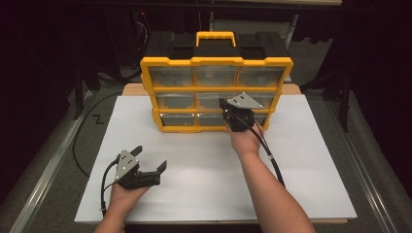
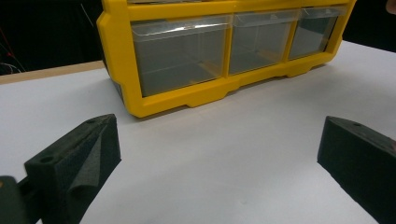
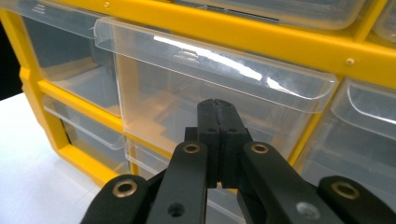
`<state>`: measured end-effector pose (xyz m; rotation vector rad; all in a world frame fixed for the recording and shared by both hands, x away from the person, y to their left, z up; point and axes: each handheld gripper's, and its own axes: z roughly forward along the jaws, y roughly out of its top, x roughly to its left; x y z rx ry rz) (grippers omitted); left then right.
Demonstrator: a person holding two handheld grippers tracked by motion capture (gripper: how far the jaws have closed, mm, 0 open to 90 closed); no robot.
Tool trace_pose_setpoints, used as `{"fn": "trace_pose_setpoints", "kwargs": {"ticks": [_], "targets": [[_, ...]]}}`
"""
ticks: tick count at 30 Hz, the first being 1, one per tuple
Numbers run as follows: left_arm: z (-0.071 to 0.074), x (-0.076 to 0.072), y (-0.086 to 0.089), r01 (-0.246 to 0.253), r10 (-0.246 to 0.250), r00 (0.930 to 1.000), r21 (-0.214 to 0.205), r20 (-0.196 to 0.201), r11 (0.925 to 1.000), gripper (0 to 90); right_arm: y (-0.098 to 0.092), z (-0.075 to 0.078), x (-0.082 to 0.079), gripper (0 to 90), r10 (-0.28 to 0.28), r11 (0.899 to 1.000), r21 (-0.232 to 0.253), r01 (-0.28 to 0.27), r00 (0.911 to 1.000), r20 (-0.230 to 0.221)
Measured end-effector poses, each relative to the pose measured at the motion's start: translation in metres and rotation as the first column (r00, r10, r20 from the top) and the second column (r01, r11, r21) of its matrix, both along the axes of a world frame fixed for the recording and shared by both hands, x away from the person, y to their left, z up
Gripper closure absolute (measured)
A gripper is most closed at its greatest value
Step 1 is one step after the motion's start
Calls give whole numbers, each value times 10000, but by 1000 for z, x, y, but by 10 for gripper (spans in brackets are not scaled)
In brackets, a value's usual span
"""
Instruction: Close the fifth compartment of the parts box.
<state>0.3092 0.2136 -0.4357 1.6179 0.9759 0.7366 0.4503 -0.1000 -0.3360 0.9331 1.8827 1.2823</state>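
- High view: a yellow drawer box (image 1: pixel 216 94) stood at the back of the white bench (image 1: pixel 194 160); the right gripper (image 1: pixel 236 115) was at its middle drawers, the left gripper (image 1: pixel 150 160) near the front edge
- Left gripper view: jaws wide apart, holding nothing
- Right gripper view: jaws pressed together, empty, just before a clear drawer (image 3: pixel 210 88); all drawers looked closed, so any opening seemed yet to come

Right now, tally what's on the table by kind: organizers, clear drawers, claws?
Yellow organizer: 1
Clear drawers: 9, in three rows of three
Claws: 2, the left claw open over the white board, the right claw shut at a middle-row drawer
Total: 12
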Motion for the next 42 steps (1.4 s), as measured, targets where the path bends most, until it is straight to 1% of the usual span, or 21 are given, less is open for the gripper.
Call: {"fn": "trace_pose_setpoints", "kwargs": {"ticks": [2,4,5,12,15,20,23,24,26,27,28,30,31,32,34,36,37,38,39,40,42], "targets": [[0,0,0,-1,1,10000,-23,30,10000,1,2,1,4,900,-78,9999,-148,79,10000,45],[0,0,0,-5,5,10000,3,38,10000,1,2,0,5,900,-114,9999,-88,114,9999,3],[0,0,1,-12,12,10000,20,8,10000,1,3,0,8,900,-80,9998,-156,81,10000,44],[0,0,0,64,-65,10000,76,44,10000,1,6,0,8,900,-107,9997,-231,110,9999,103],[0,0,0,45,-45,10000,16,0,10000,1,6,0,8,900,-116,9997,-225,119,9999,119],[0,1,0,63,-63,10000,58,-32,10000,1,7,0,6,900,12,9999,-140,-13,10000,-64],[-1,1,-1,100,-100,9999,45,-65,9999,1,9,1,-6,900,314,9994,-137,-313,9995,60],[-1,1,-2,91,-91,9999,54,-67,9999,1,9,1,-11,900,465,9987,-205,-461,9988,177],[-1,1,-2,85,-84,9999,97,-78,9999,1,9,3,-18,900,599,9981,-144,-596,9980,218],[0,0,-2,92,-92,10000,135,-6,9999,1,6,6,-26,900,710,9975,-14,-710,9969,327],[0,0,-2,92,-92,10000,135,-6,9999,1,6,6,-26,900,710,9975,-14,-710,9969,327],[0,0,-2,82,-82,10000,100,22,9999,1,2,8,-32,900,819,9966,33,-821,9958,406],[0,0,-1,75,-75,10000,116,3,9999,1,-4,11,-38,900,885,9959,174,-893,9951,437],[0,0,-1,58,-57,10000,113,-35,9999,1,-4,11,-38,900,885,9959,174,-893,9951,437],[0,1,0,73,-73,10000,64,-39,10000,1,-11,10,-43,900,877,9955,330,-891,9953,420],[0,1,0,96,-96,10000,38,-7,9999,8,-18,7,-48,900,834,9958,337,-849,9955,439],[0,1,0,89,-89,9999,87,-57,9999,8,-26,1,-51,900,771,9963,344,-783,9964,355],[-1,1,0,67,-66,9999,124,-92,9999,8,-26,1,-51,900,771,9963,344,-783,9964,355],[-1,0,-1,26,-24,9999,155,-127,9999,8,-30,-2,-54,900,705,9965,429,-716,9972,266],[-1,-1,-1,5,-3,9999,143,-124,9999,8,-35,-6,-56,900,657,9967,475,-665,9977,182],[0,-2,-1,-6,7,10000,156,-34,9999,4,-44,-13,-59,900,584,9975,402,-588,9982,103]]}}
